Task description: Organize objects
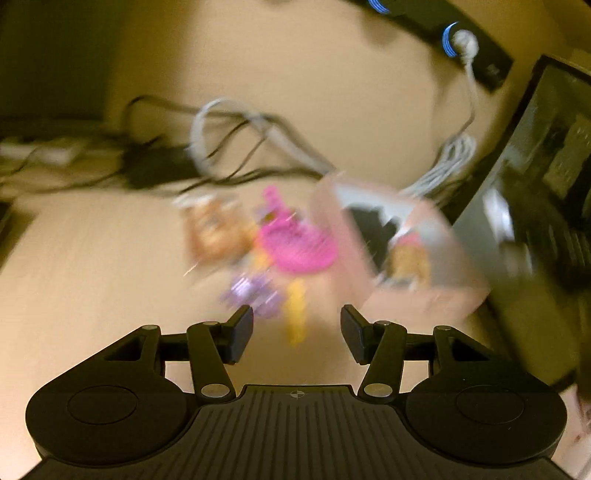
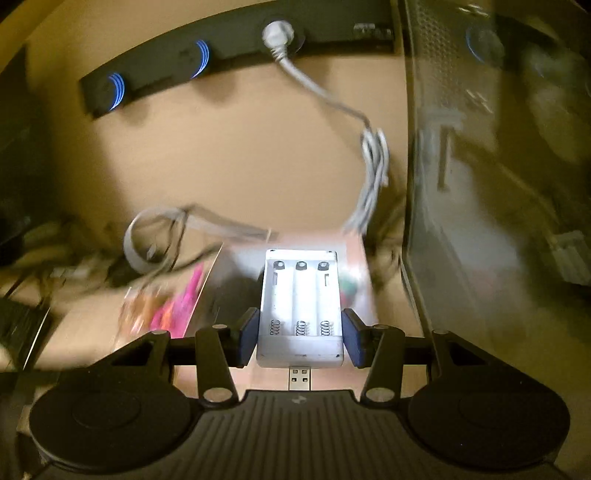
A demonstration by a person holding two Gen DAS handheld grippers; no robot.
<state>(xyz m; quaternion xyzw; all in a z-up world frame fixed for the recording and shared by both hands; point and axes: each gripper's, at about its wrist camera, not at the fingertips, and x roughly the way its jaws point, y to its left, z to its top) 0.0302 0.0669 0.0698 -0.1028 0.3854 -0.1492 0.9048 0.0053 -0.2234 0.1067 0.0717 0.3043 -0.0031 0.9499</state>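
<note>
In the right wrist view my right gripper [image 2: 299, 341] is shut on a white USB battery charger [image 2: 300, 306]; its three slots hold no cells and its plug points back at the camera. It hangs above a pale pink box [image 2: 354, 273]. In the blurred left wrist view my left gripper [image 1: 297, 334] is open with nothing between its fingers. Just ahead of it on the table lie a pink comb-like toy [image 1: 295, 243], a yellow piece [image 1: 295, 314], a purple piece [image 1: 251, 291] and a snack packet [image 1: 218, 232]. The pink box [image 1: 406, 254] stands to their right.
A tangle of black and grey cables [image 1: 221, 147] lies behind the toys. A black power strip [image 2: 229, 55] with blue rings is fixed to the wall, a white plug [image 2: 277, 35] in it. A dark computer case [image 2: 498, 184] stands on the right.
</note>
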